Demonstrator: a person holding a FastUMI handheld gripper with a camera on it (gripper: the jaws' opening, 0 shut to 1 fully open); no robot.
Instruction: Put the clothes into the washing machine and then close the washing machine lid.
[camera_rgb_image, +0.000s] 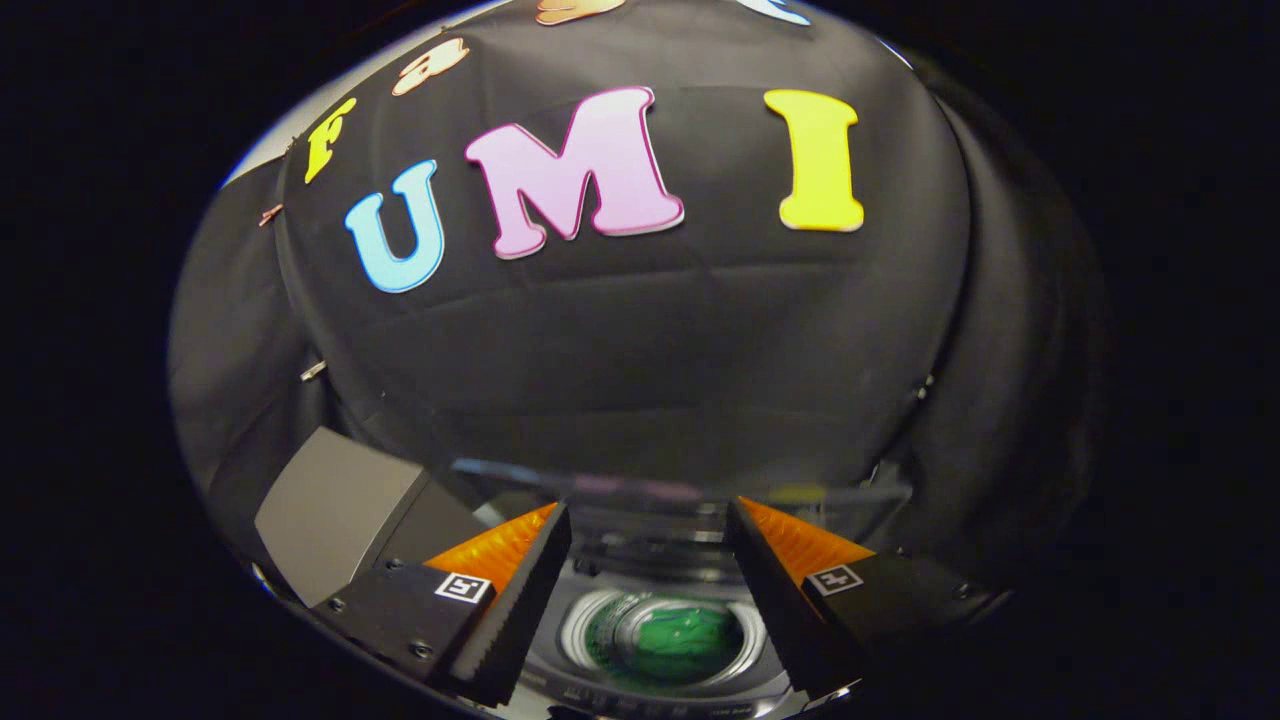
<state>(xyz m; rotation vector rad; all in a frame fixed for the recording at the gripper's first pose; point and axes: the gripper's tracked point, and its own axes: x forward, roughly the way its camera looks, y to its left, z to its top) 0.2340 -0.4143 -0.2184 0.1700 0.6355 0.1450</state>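
Observation:
My gripper (648, 508) is open, its fingers spread wide with nothing held between them. Below and between the fingers lies the small washing machine (560, 672), seen from above with its round drum rim (577, 622) uncovered. A green piece of clothing (692, 640) sits inside the drum. The machine's see-through lid (640, 488) stands raised behind the opening, just beyond the fingertips, and it catches faint reflections of the wall.
A grey box-shaped object (335, 510) stands to the left of the washing machine, beside my left finger. The booth's black cloth wall (640, 340) hangs close behind the machine and curves around both sides.

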